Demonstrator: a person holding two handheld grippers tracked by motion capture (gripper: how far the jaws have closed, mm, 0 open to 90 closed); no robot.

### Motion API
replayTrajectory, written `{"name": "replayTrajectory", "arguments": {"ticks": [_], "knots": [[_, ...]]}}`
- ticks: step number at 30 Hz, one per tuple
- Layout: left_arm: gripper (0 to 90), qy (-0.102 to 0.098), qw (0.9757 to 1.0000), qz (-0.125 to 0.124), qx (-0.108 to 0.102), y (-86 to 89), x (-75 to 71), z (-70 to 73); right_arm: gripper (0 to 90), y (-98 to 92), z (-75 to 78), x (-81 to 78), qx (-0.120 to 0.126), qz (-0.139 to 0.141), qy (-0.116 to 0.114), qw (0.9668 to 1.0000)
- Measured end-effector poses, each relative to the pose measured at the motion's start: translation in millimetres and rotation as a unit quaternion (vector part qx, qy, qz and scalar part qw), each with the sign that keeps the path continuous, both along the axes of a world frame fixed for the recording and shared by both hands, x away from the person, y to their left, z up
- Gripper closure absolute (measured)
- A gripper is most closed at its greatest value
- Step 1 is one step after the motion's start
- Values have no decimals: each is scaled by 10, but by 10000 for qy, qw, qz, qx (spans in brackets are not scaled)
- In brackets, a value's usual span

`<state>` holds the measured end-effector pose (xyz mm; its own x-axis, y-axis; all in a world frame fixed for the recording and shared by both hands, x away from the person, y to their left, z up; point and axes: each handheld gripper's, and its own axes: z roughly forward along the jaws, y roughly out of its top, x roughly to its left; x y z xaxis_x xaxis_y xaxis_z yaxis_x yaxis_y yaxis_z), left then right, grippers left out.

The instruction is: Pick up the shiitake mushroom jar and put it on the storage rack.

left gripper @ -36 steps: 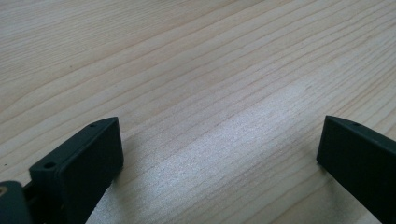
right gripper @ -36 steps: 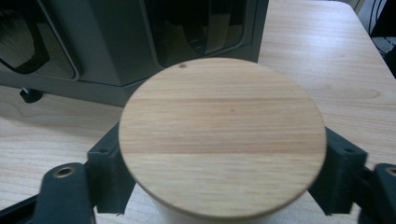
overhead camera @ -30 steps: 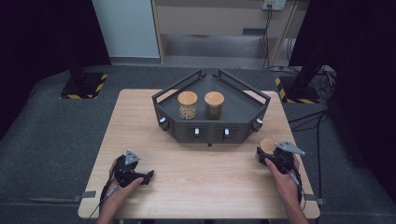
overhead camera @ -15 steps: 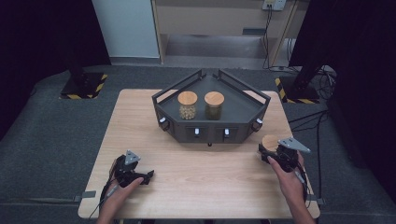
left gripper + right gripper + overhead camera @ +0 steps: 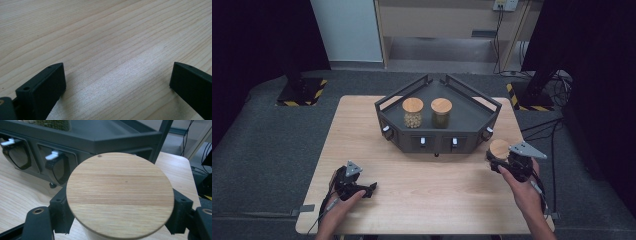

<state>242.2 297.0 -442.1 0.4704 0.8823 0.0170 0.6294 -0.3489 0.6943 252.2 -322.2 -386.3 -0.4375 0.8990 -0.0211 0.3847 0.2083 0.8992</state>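
Note:
A jar with a round wooden lid [image 5: 499, 148] [image 5: 120, 195] hangs off the table at the right, just in front of the black rack [image 5: 472, 127]. My right gripper [image 5: 502, 161] is shut on this jar, its black jaws pressing on both sides below the lid. Two more wooden-lidded jars stand in the rack: one with pale contents [image 5: 412, 113], one with dark green contents [image 5: 441, 113]. My left gripper [image 5: 366, 189] rests low over the wooden table [image 5: 437, 185] at the front left, its jaws standing wide apart with bare wood between them [image 5: 117, 75].
The rack [image 5: 105, 138] has small white-handled drawers along its front face [image 5: 438, 142]. Dark floor mats surround the table. A pale cabinet and cables stand behind it.
My right gripper has risen with the jar and moved slightly toward the rack. The left gripper has stayed in place.

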Motion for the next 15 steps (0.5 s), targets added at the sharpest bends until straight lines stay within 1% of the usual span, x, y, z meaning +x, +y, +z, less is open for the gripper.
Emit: {"name": "replayTrajectory", "arguments": {"ticks": [2,3,5,7,10,11,12,15], "knots": [[0,0,10000,0,-1,0,0,0,254,6,25,-3,-7,12,-8,10000],[0,-1,10000,0,-1,0,0,0,254,15,71,-9,-18,42,-35,10000],[0,0,10000,-1,0,0,0,0,255,20,93,-10,-22,60,-43,10000],[0,0,10000,0,0,0,0,0,255,38,157,-9,-50,103,-57,9999],[0,0,10000,-1,0,0,0,0,255,54,215,-7,-69,141,-68,9999],[0,0,10000,-1,0,0,0,0,255,54,215,-7,-69,141,-68,9999],[0,0,10000,-1,0,0,0,0,255,61,251,-4,-76,166,-73,9998],[0,0,10000,0,0,0,0,0,255,68,297,0,-58,188,-90,9998]]}}
